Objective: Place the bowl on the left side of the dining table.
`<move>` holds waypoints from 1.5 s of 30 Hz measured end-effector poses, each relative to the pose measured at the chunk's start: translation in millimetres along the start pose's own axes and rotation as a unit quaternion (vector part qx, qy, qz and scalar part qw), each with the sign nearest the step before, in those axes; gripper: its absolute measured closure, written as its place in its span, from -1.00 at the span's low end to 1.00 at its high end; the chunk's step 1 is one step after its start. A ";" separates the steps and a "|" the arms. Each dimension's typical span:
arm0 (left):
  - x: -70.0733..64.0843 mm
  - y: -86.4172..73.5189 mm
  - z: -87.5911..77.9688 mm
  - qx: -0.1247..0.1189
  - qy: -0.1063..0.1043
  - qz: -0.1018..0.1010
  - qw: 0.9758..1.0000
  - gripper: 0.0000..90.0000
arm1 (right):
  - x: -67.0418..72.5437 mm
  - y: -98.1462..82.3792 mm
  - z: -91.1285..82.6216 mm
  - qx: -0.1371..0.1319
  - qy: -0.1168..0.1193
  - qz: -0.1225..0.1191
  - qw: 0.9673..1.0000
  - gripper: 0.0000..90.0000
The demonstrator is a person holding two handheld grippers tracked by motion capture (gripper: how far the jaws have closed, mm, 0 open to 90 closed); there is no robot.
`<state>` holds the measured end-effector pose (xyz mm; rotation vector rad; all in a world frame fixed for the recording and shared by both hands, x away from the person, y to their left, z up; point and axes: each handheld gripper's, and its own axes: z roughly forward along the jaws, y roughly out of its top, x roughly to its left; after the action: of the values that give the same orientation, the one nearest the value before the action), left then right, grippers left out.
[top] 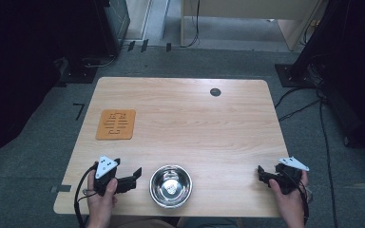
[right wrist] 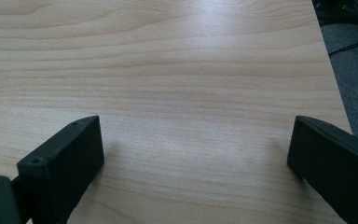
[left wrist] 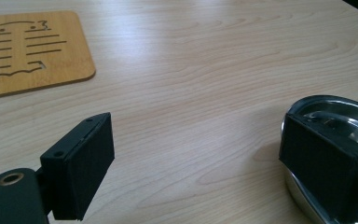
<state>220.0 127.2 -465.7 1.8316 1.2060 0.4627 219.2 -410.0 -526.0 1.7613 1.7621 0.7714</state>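
A shiny steel bowl stands near the table's front edge, and a reflection shows on its bottom. My left gripper rests just left of it, held in a hand, its jaws open and pointing toward the bowl. In the left gripper view the gripper is wide open over bare wood, and its right jaw overlaps the bowl. My right gripper sits near the front right corner, apart from the bowl. In the right gripper view it is open with nothing but wood between its jaws.
An orange wooden mat with cut-out slots lies at the left of the table, and shows as well at the far left of the left gripper view. A black round grommet sits near the far edge. Grey floor with cables lies past the right edge.
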 end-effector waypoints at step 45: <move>-40.2 -18.4 30.5 0.051 -0.038 -0.009 0.998 -0.77 | 0.0 0.0 0.0 0.000 0.000 0.000 1.000 -0.93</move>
<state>212.4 80.8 -491.7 1.9044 1.2122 0.3228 219.2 -410.0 -526.0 1.7611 1.7621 0.7715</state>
